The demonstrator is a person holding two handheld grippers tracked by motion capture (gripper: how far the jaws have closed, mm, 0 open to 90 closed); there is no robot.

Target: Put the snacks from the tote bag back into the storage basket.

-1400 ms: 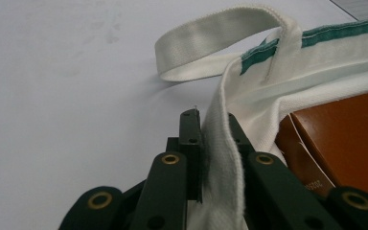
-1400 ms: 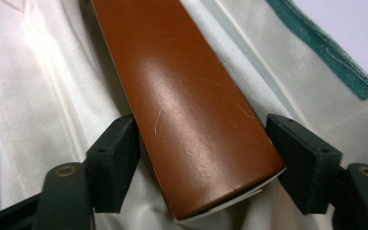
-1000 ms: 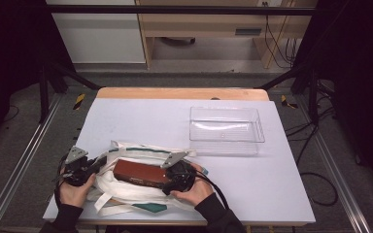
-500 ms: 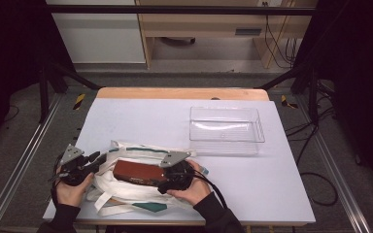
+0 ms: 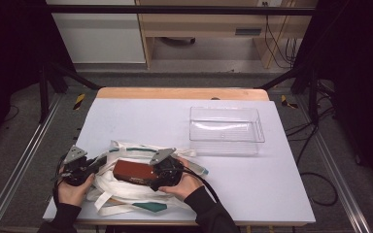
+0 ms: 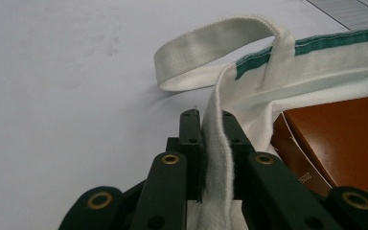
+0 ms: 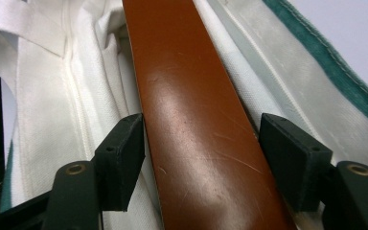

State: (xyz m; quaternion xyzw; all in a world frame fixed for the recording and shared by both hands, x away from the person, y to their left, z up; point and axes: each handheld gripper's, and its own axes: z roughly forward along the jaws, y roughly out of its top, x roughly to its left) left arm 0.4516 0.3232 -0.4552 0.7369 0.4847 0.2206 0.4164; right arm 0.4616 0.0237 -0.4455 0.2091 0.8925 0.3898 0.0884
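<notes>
Print: a few tiny characters on the side of the brown box [image 6: 301, 176] beside my left jaws | too small to read | no other text legible.

brown box [image 5: 133, 172]: far end hidden inside white bag [image 5: 126, 191], near end cut by right gripper view's lower edge | box print: too small to read | bag handle [image 6: 211, 45]: far part cut by left gripper view's edge

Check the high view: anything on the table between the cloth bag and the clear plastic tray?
Nothing. In the high view the stretch of white table between the cloth bag and the clear plastic tray is bare.
</notes>
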